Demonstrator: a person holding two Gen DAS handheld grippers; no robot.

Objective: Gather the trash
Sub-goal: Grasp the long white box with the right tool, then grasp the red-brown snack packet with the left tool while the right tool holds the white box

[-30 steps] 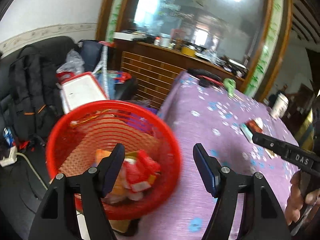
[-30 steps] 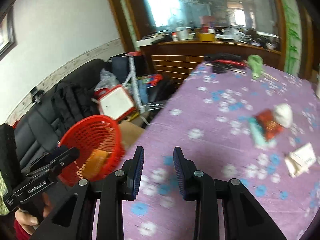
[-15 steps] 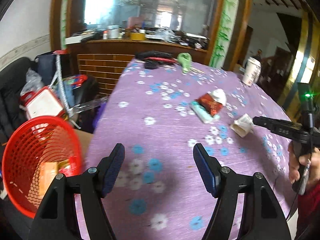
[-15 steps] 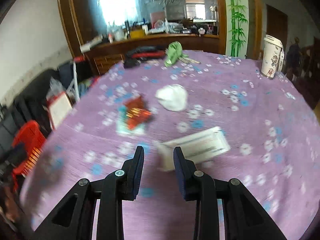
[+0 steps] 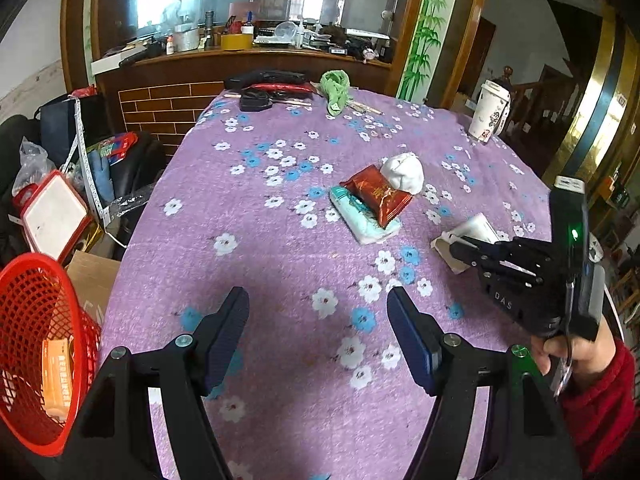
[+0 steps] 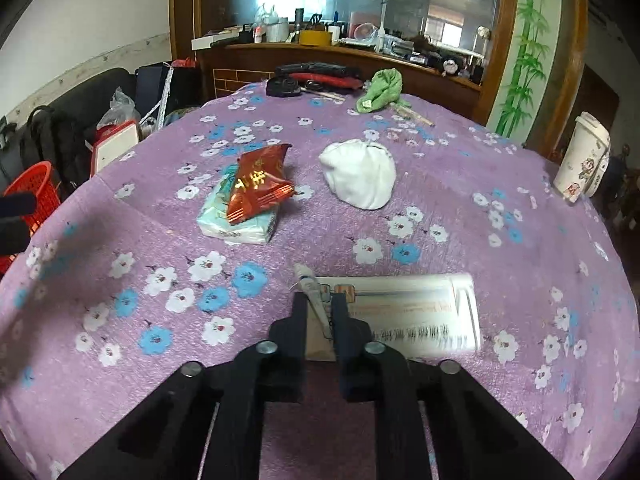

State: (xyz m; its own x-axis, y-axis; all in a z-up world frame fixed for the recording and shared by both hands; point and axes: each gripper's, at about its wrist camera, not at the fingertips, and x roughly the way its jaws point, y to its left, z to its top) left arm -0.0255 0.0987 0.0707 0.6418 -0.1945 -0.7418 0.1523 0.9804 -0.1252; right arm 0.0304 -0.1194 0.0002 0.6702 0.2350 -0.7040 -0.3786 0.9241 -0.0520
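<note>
My right gripper (image 6: 318, 304) is low over the purple flowered tablecloth (image 6: 120, 320), its jaws closing tight on the end flap of a flat white carton (image 6: 400, 304). In the left wrist view the right gripper (image 5: 456, 248) meets the same carton (image 5: 476, 228). My left gripper (image 5: 318, 320) hangs open above the cloth with nothing between its fingers. A red snack wrapper (image 6: 260, 184) lies on a tissue pack (image 6: 236, 220), beside a white crumpled wad (image 6: 360, 176). The red mesh basket (image 5: 28, 320) sits off the table's left edge with an orange box inside.
A paper cup (image 6: 584, 160) stands at the right rim. A green cloth (image 6: 380, 88) and black items lie at the far edge. Bags, a red-rimmed lid (image 5: 52, 216) and a cardboard box crowd the floor on the left. A hand in a red sleeve (image 5: 592, 380) holds the right gripper.
The left gripper swung from over the red basket to over the table. The right gripper travelled across the table to the white carton and shut on its flap.
</note>
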